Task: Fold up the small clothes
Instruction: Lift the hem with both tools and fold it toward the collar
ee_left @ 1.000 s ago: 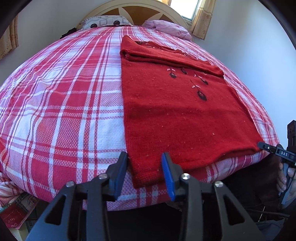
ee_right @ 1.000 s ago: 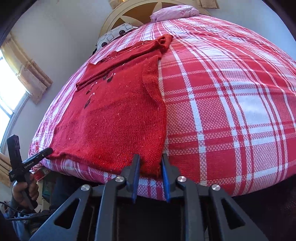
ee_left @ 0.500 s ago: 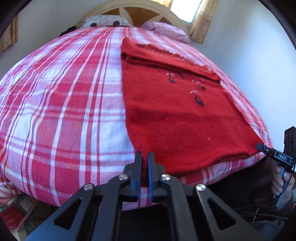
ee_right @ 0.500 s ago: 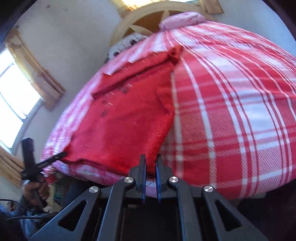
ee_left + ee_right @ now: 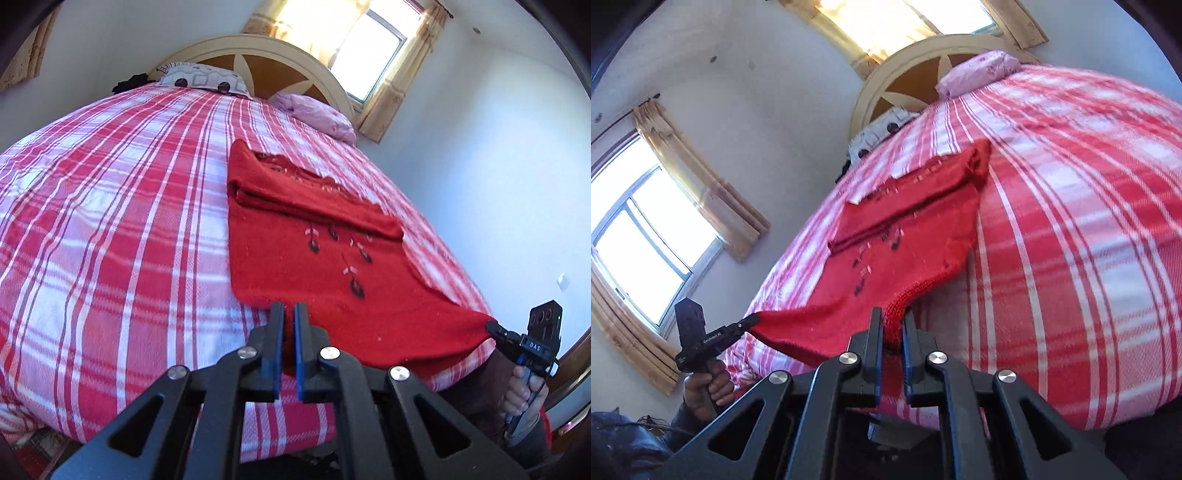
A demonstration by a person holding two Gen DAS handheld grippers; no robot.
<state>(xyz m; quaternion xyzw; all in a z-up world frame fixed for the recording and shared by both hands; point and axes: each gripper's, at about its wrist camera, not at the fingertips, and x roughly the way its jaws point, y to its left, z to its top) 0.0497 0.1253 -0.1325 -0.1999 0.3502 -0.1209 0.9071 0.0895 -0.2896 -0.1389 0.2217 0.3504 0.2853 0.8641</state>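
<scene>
A red knit sweater (image 5: 314, 266) with dark leaf embroidery lies on the plaid bed, its sleeves folded across the chest. My left gripper (image 5: 289, 314) is shut on the near left hem corner. In the right wrist view, my right gripper (image 5: 890, 325) is shut on the other hem corner of the sweater (image 5: 905, 236), and the knit edge bunches between its blue pads. Each view shows the other tool at the side: the right gripper (image 5: 495, 328) and the left gripper (image 5: 750, 319), both pinching the hem. The hem hangs stretched between them, raised off the sheet.
The red and white plaid sheet (image 5: 110, 221) covers the whole bed. A patterned pillow (image 5: 199, 79) and a pink pillow (image 5: 317, 114) lie by the curved headboard (image 5: 266, 62). Curtained windows (image 5: 646, 243) are in the walls. A person's hand (image 5: 524, 391) grips the right tool.
Both grippers closed on the sweater's hem corners and rose. The near edge of the sweater has come up off the bed and is now stretched between them.
</scene>
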